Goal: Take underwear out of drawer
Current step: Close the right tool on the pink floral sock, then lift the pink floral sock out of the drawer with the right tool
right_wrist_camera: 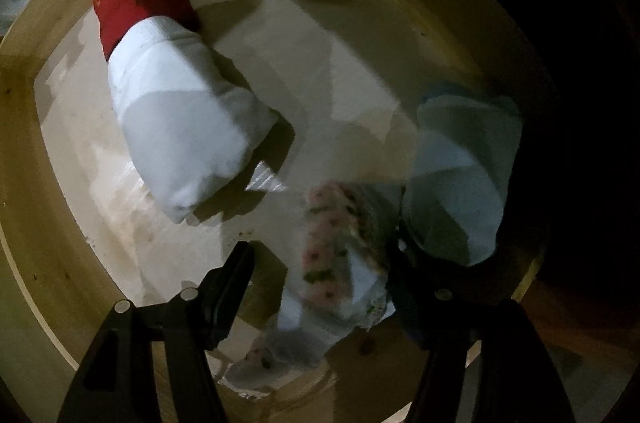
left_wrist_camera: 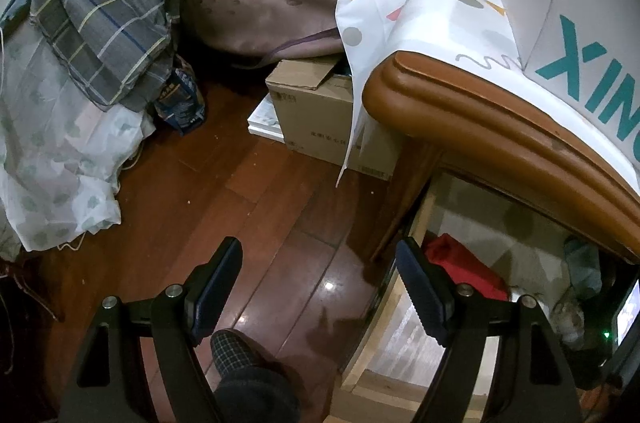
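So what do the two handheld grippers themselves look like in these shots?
Both the left gripper and the right gripper have matte black angular frames with triangular cut-outs and round silver pins at the pivots. Their fingers carry dark ribbed pads. No cables, markings or sleeves show.

The open wooden drawer [right_wrist_camera: 24, 223] holds a red-and-white roll [right_wrist_camera: 168, 95] far from the floral underwear [right_wrist_camera: 332, 263]; a pale blue roll [right_wrist_camera: 460, 175] lies just beside it.
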`<state>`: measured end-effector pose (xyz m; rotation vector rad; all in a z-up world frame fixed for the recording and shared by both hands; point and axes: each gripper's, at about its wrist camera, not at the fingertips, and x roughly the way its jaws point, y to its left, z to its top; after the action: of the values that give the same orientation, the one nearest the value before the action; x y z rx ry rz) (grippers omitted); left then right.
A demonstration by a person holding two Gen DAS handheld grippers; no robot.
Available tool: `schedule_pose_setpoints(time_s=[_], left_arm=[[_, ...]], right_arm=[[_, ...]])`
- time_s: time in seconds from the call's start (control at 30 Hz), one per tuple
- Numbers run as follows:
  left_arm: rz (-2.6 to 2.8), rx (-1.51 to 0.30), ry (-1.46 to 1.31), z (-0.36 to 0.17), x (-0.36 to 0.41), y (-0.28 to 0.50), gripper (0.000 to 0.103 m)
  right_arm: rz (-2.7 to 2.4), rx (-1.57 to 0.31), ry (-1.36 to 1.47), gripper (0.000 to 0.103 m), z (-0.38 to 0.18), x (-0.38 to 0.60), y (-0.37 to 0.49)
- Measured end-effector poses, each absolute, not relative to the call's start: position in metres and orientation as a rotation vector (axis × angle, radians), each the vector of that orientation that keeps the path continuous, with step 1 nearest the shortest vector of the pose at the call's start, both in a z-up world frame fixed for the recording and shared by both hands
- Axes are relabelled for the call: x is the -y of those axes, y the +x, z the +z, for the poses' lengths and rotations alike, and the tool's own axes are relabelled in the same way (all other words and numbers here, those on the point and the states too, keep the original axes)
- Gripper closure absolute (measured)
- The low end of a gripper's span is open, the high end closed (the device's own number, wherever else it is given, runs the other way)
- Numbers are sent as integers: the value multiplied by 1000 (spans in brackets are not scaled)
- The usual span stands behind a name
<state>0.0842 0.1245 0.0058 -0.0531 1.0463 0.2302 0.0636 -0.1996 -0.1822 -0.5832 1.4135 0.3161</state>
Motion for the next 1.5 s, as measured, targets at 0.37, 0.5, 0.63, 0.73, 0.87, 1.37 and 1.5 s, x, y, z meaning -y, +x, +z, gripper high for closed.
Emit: schedule_pose_setpoints(time_s=[0.37,0.5,0.63,0.73,0.87,1.37,1.5], left_arm=[[227,-1046,-52,5,-124,84,26],[225,-1052,-47,2,-124,84,26],[225,-1056,-60,1,-125,84,26],[223,-1057,-53,1,-124,83,26],[216,-1059,-41,0,-121,81,26],[198,-1084,8,-13,-96,82,26],[176,-1100,10,-17,-90,79,26]], right_arm=[[291,-1392,-606,74,-168,192,33],[286,-1367,-549,75,-151,193,32],[290,-1350,-522,75,-133,190,20],[273,-1339,-466,75,-123,189,9],[209,-1321,-364,75,-116,188,5],[-42,-1196,-59,75,-93,227,7],[-51,-1182,-29,75,-87,234,2]])
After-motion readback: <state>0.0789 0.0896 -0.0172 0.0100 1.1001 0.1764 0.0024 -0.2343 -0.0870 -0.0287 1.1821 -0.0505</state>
